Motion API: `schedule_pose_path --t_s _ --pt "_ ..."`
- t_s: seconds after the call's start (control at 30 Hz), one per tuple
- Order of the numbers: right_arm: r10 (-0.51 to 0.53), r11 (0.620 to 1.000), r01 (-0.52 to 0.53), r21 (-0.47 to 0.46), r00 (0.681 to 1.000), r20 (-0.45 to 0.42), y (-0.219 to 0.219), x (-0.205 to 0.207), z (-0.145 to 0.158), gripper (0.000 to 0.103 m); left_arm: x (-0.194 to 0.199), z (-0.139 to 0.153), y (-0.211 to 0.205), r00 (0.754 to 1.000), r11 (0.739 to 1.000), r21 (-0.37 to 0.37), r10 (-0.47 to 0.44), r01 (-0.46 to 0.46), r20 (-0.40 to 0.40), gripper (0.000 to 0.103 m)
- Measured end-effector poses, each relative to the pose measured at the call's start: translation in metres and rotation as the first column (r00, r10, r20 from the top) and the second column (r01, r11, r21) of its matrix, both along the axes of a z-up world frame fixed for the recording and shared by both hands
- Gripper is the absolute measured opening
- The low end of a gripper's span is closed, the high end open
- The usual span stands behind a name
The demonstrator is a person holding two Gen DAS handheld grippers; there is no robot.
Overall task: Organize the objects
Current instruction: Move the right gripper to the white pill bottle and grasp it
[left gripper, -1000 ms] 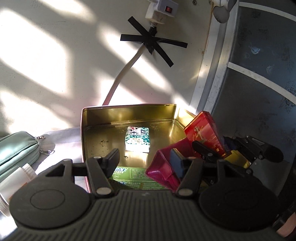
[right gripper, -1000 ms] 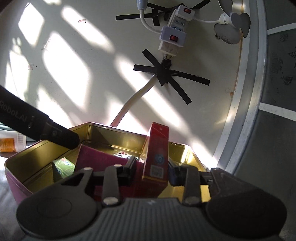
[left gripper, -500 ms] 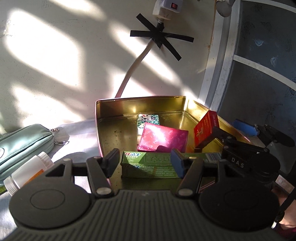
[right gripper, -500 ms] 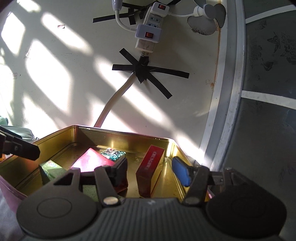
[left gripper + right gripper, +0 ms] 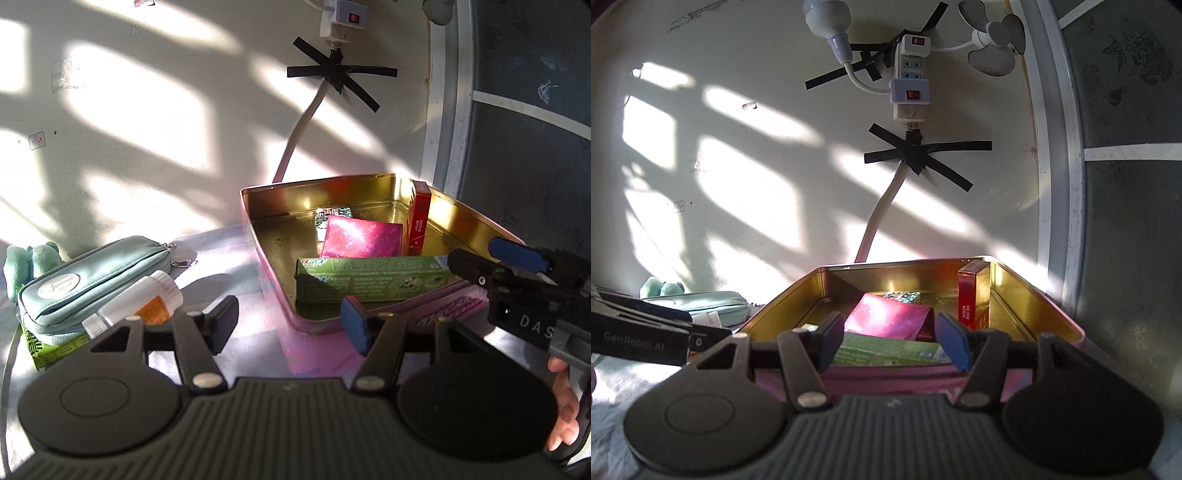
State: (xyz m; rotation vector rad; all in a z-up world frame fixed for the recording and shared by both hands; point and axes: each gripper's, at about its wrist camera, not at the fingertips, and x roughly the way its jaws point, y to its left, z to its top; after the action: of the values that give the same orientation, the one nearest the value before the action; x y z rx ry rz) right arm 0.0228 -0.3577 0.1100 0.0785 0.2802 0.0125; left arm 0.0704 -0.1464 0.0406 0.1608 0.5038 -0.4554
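Both grippers hang just short of the gold tin (image 5: 255, 236), and neither has anything in it. The left gripper (image 5: 290, 319) has its fingers (image 5: 225, 317) parted over bare counter (image 5: 218, 273), nothing between them. The right gripper (image 5: 894, 341) has just been opening its fingers, and they are released too, with only the tin's near wall showing through the gap.

Inside the tin: a green carton (image 5: 373, 278) lies flat along the near wall, a magenta packet (image 5: 362, 238) rests partly on a small patterned pack (image 5: 334, 214), and a red box (image 5: 419, 219) stands upright against the right wall.

Still out on the counter, left of the tin, are a teal pouch (image 5: 92, 273), a white bottle (image 5: 136, 304) leaning against it, and a green box (image 5: 55, 350) pinned underneath. My guess is the bottle goes next.

It looks like light, rigid plastic with a smooth, round body, so it will likely roll or squirt sideways if pinched off-centre. Best to take it across the middle of the barrel, on the orange label, fingers square to its long axis; the cap end is narrower and offers less to hold. The pouch looks soft and will sag, so grab it near the zipper edge. The box below seems stiff card, likely light, but it needs the pouch lifted off first
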Motion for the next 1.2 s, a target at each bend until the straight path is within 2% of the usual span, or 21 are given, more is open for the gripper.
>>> schedule_pose_path --t_s 0.3,0.63,0.73,0.83,0.9,1.0,1.07,1.13,1.2 --pt "0.095 0.995 -0.095 -0.024 0.995 -0.011 0.044 -0.002 0.005 0.057 0.0 -0.012 0.053 0.992 0.991 0.019 0.129 -0.129 -0.011 0.064" --pt "0.196 0.977 -0.199 -0.071 0.979 -0.048 0.096 0.006 0.001 0.057 0.008 -0.032 0.115 0.963 0.962 0.039 0.27 -0.27 -0.006 0.065" --pt "0.233 0.967 -0.238 -0.087 0.97 -0.067 0.112 0.011 -0.001 0.057 0.013 -0.043 0.141 0.945 0.945 0.048 0.326 -0.325 -0.019 0.065" --pt "0.276 0.954 -0.284 -0.096 0.957 -0.091 0.129 0.019 -0.005 0.057 0.02 -0.052 0.173 0.914 0.915 0.032 0.403 -0.402 -0.052 0.065" --pt "0.315 0.939 -0.326 -0.106 0.943 -0.109 0.146 0.028 -0.008 0.057 0.025 -0.056 0.197 0.886 0.888 -0.004 0.458 -0.459 -0.08 0.065" --pt "0.359 0.921 -0.373 -0.109 0.924 -0.132 0.166 0.049 -0.011 0.058 0.029 -0.062 0.218 0.865 0.865 -0.074 0.486 -0.497 -0.128 0.065" --pt "0.376 0.917 -0.391 -0.082 0.914 -0.155 0.175 0.07 -0.01 0.066 0.031 -0.068 0.223 0.866 0.864 -0.11 0.473 -0.492 -0.161 0.065" --pt "0.391 0.914 -0.402 -0.044 0.906 -0.16 0.181 0.095 -0.006 0.077 0.028 -0.066 0.223 0.877 0.869 -0.131 0.459 -0.477 -0.143 0.066" --pt "0.387 0.918 -0.397 -0.028 0.907 -0.167 0.187 0.121 -0.002 0.077 0.025 -0.065 0.219 0.891 0.882 -0.139 0.437 -0.451 -0.124 0.066"
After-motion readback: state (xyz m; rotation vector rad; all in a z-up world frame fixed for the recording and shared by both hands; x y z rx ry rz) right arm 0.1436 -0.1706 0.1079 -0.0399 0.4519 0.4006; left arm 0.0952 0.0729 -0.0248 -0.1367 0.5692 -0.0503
